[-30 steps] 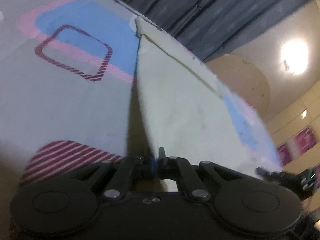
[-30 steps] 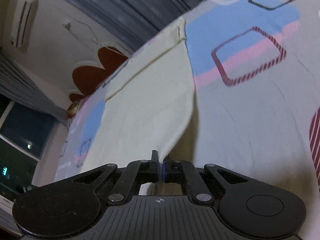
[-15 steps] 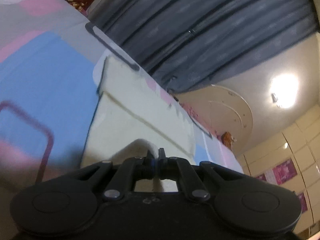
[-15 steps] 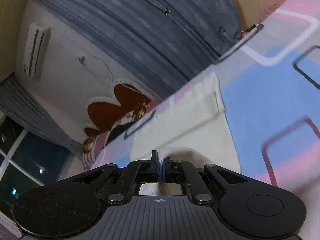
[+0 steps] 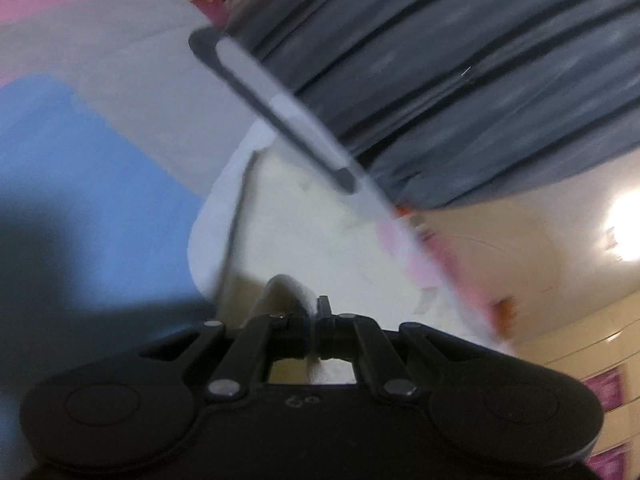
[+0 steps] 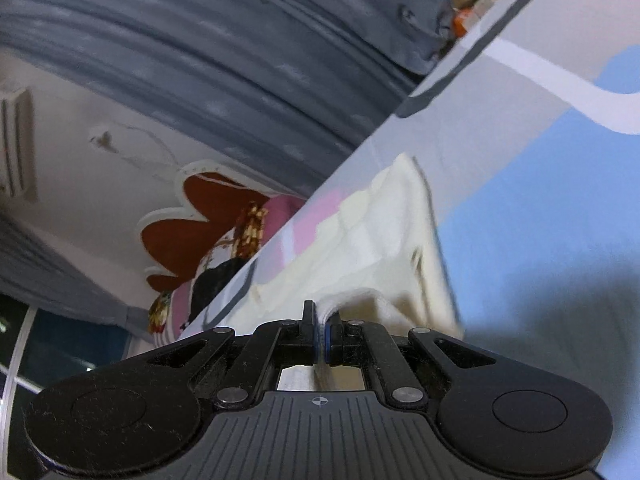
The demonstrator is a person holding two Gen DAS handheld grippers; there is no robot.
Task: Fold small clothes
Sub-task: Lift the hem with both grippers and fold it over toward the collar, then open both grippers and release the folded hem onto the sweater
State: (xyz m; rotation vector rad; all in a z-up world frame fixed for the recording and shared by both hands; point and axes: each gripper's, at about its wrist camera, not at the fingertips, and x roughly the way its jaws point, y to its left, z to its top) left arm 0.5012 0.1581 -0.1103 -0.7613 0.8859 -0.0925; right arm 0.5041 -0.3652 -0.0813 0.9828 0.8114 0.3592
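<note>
A cream-white garment (image 5: pixel 320 232) lies on the patterned bedsheet (image 5: pixel 80 152), close to the bed's far edge. My left gripper (image 5: pixel 314 320) is shut on a corner of it, and the pinched cloth arches up in a small loop just ahead of the fingers. In the right wrist view the same cream garment (image 6: pixel 384 236) runs away from me in rumpled folds, and my right gripper (image 6: pixel 320 324) is shut on another corner, the fabric curling up over the right finger. Both held corners hang low over the rest of the garment.
The bedsheet (image 6: pixel 540 200) carries blue, pink and grey patches. A grey curtain (image 5: pixel 460 80) hangs just beyond the bed's far edge. A headboard with a red flower shape (image 6: pixel 208 216) stands at the left in the right wrist view. A ceiling lamp (image 5: pixel 624 228) glares at right.
Both grippers have carried their held corners forward over the garment toward the bed's far edge. The long stretch of flat cloth ahead has shrunk to a short doubled piece, and the curtain looms larger.
</note>
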